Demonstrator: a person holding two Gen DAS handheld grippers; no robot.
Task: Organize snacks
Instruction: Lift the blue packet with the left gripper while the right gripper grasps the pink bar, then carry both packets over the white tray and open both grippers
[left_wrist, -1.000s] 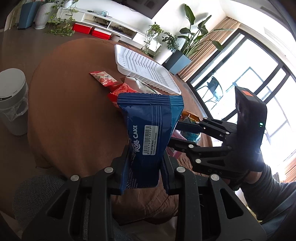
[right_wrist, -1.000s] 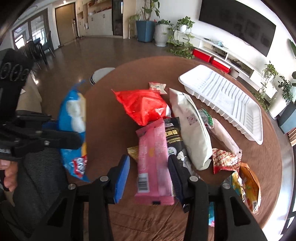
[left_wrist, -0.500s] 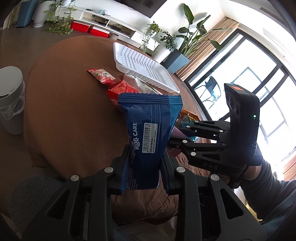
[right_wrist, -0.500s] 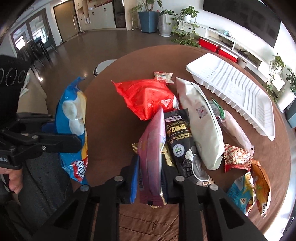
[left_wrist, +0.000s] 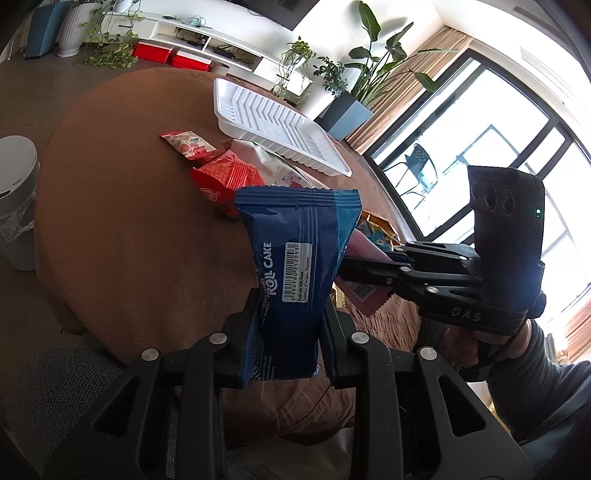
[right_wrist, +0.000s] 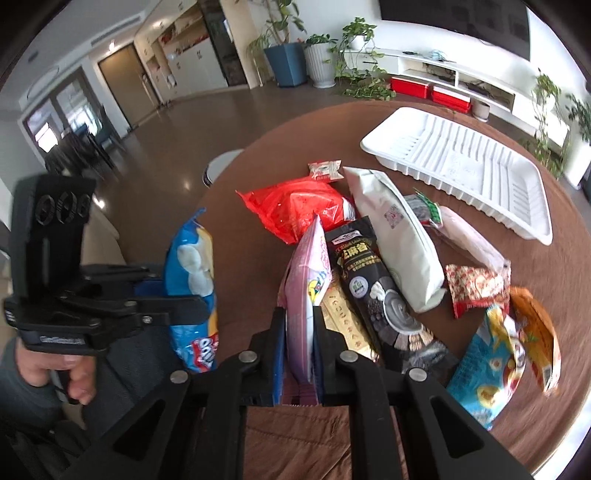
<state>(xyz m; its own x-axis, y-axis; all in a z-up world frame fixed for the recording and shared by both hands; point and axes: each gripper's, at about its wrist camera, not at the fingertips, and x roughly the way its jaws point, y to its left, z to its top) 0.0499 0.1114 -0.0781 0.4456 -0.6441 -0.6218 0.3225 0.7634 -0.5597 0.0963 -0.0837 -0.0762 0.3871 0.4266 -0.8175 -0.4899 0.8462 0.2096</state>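
Living room setting, big windows on one side, with a round brown bench covered in loose snack packs and a white ribbed plastic tray sitting empty at the far side. The left hand-held gripper is clamped on a dark blue roll cake wrapper, held upright off the bench near the front edge. The right hand-held gripper has just been closing and now pinches a flat pink snack packet edge-on between its pads, lifted over the pile. Right behind it lie a black sesame drink pouch, a long white bag and a crinkly red foil bag, all still on the bench, none in the tray.
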